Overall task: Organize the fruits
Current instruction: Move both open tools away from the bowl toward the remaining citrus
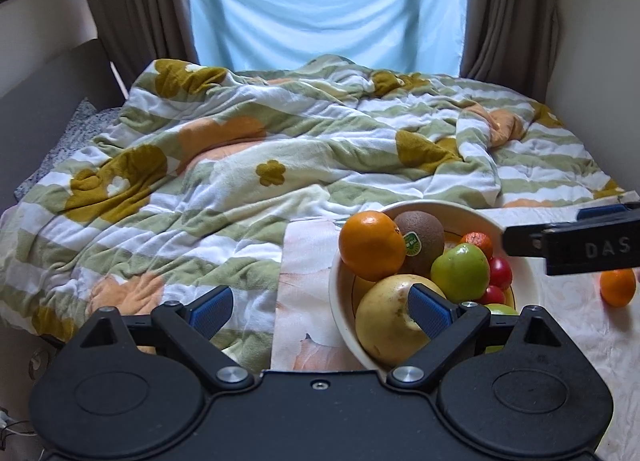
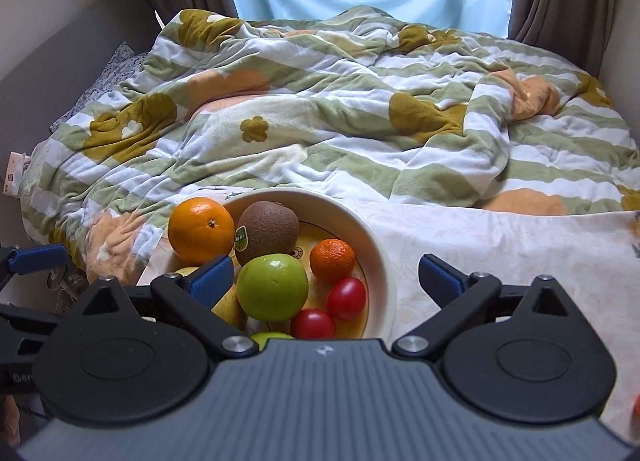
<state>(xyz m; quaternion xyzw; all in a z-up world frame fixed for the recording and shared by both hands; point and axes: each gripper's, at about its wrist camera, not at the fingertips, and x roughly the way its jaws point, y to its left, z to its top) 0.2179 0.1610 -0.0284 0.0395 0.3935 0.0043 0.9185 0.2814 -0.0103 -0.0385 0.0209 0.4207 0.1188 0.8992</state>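
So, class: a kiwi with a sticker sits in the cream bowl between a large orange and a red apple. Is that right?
Not quite. In the right wrist view the kiwi lies in the cream bowl between the large orange and a green apple, not a red one.

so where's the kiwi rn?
In the bowl, at its far side in both wrist views: the kiwi sits between the big orange and the green apple.

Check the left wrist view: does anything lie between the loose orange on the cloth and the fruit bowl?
Yes. The right gripper's finger reaches in above the cloth between the loose orange and the bowl; nothing else visible intervenes.
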